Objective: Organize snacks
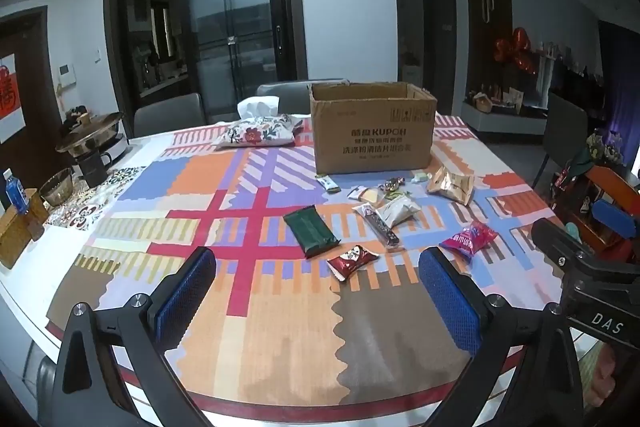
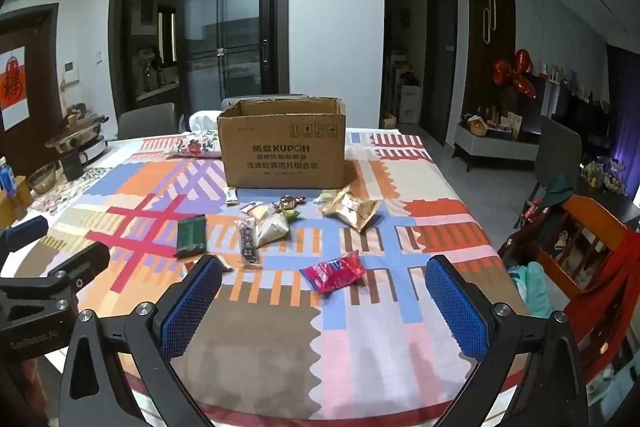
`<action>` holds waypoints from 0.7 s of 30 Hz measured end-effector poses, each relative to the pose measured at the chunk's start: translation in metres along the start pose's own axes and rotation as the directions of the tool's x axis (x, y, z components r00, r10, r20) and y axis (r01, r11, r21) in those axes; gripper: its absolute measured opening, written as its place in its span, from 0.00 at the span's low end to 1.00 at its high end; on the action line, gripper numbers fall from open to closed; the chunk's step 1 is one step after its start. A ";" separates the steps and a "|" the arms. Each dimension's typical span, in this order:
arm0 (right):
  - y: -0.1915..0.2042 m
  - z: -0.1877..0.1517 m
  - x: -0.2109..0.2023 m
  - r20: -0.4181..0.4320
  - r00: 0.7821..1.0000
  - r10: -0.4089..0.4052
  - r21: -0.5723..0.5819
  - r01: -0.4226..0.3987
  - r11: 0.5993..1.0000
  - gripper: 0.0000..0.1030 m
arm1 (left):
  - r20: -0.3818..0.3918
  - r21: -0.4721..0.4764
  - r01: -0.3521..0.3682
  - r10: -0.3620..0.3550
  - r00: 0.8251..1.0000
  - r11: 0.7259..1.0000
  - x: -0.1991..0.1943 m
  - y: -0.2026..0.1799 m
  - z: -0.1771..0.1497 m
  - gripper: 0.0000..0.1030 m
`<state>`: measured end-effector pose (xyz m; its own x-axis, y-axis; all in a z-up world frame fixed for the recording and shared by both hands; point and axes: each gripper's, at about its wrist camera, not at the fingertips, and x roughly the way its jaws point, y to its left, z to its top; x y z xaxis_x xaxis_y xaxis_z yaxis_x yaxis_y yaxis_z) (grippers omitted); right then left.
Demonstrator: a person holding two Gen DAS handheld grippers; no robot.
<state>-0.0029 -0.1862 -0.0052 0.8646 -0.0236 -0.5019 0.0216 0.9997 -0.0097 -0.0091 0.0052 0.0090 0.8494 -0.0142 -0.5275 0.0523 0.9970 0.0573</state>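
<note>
With both the left gripper [image 1: 320,283] and right gripper [image 2: 324,301] gaping wide and empty, I'd pinch the nearest crinkly red-and-pink snack packet [image 2: 333,271] flat across its middle, then lift it into the open brown cardboard box [image 2: 283,147].

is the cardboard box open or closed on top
Open. The cardboard box stands upright with no lid over its top, and its inner back wall shows above the front rim. Whether anything is inside, cannot tell.

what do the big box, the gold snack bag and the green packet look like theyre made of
Box: brown corrugated cardboard, matte, with creased flaps and printed lettering.
Gold bag: looks like metallised foil or plastic film, shiny and crinkled.
Green packet: probably plastic film with a slight sheen; flat, sealed ends.
</note>
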 end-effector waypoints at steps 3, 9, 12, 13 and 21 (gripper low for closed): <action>0.001 0.000 0.000 0.004 1.000 -0.003 -0.001 0.003 1.000 1.00 | 0.012 -0.007 0.003 -0.003 1.000 1.000 -0.003 0.002 0.001 1.00; 0.002 0.001 0.000 0.009 1.000 -0.010 -0.005 0.010 1.000 1.00 | 0.024 -0.026 0.008 -0.007 1.000 1.000 -0.004 0.004 0.001 1.00; 0.001 0.000 -0.001 0.016 1.000 -0.005 -0.004 0.005 1.000 1.00 | 0.025 -0.025 0.009 -0.009 1.000 1.000 -0.004 0.005 0.001 1.00; 0.001 0.000 -0.001 0.017 1.000 -0.003 -0.004 0.003 1.000 1.00 | 0.028 -0.025 0.011 -0.011 1.000 1.000 -0.004 0.005 0.002 1.00; 0.000 0.001 -0.003 0.024 1.000 -0.002 -0.001 0.002 1.000 1.00 | 0.034 -0.023 0.012 -0.011 0.999 1.000 -0.005 0.003 0.002 1.00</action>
<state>-0.0050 -0.1862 -0.0033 0.8766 -0.0255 -0.4806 0.0226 0.9997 -0.0118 -0.0117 0.0082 0.0133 0.8663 -0.0278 -0.4987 0.0500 0.9983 0.0313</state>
